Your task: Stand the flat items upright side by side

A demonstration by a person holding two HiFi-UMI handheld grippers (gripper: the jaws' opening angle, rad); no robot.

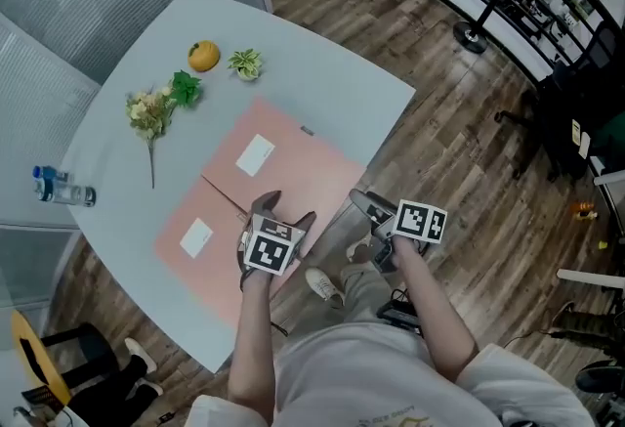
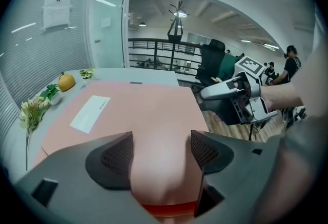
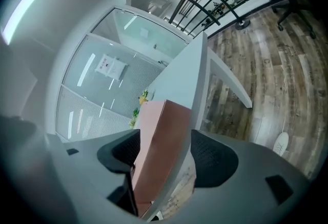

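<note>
Seen from above, a pale grey table (image 1: 332,73) fills the upper left of the head view, with wood floor (image 1: 439,103) to its right. Two flat pink items lie face up and touching along one long edge near the table's lower right edge: the upper pink item (image 1: 293,171) carries a white label (image 1: 256,154), and the lower pink item (image 1: 186,220) carries a second label (image 1: 196,236). Both lie flat; neither stands upright. The left gripper (image 1: 286,210) hangs over the near edge of the upper pink item, close to the seam between the two. In the left gripper view its jaws stand apart, with the pink surface (image 2: 154,110) showing between them and no pad pressing on it; whether the tips touch the item cannot be told. The right gripper (image 1: 369,210) is just off the table's edge at the lower right, over the floor, beside the corner of the upper pink item. In the right gripper view its jaws are spread wide and grip nothing; the edge of the pink item (image 3: 154,151) and the table's rim (image 3: 189,74) appear in the gap between them. At the upper left of the table, well apart from the pink items, sit an orange (image 1: 203,56), a small leafy plant (image 1: 245,64) and a bunch of flowers (image 1: 151,112). A water bottle (image 1: 63,189) lies on its side at the far left edge.
</note>
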